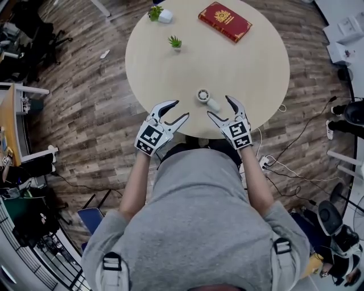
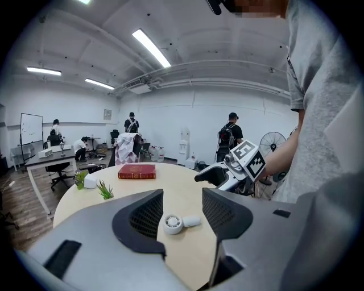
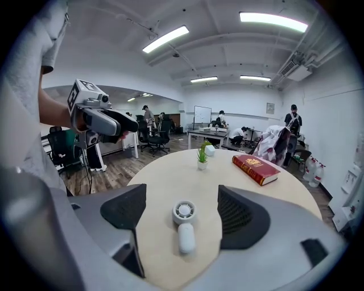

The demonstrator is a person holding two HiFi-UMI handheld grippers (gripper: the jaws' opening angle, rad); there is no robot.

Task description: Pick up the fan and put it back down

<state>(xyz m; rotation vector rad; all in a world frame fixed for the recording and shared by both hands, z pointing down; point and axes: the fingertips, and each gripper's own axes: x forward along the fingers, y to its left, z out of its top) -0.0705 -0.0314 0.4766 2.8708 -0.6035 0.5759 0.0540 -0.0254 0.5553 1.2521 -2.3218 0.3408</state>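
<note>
Left gripper (image 1: 181, 109): jaws wide apart, nothing held. Its tips sit over the near edge of the table (image 1: 227, 68), pointing in toward the middle. Right gripper (image 1: 218, 106): jaws also wide apart, nothing held, tips over the same edge and angled toward the left one. Each has a marker cube at its back end, off the table edge, with the person's bare forearms behind.

Fan (image 1: 207, 99): small, white, handheld, lying flat on the table between the two grippers, near the edge closest to the person. Its round head points toward the table centre, and the handle points toward the right gripper. In the head view it touches neither gripper; the right gripper's tip is just beside the handle, and the left gripper is a bit further off. In both gripper views the fan shows in the gap between the jaws, resting on the tabletop with the pads clear of it on each side.

Further out on the round, light-wood table:
- A small green plant (image 1: 175, 42) sits past the fan.
- A second plant (image 1: 159, 13) in a white pot is at the far edge.
- A red book (image 1: 224, 21) lies flat at the far right, well apart from the fan.

The floor (image 1: 96, 96) is wood-plank. Cables (image 1: 284, 165) lie on it to the right of the person.
</note>
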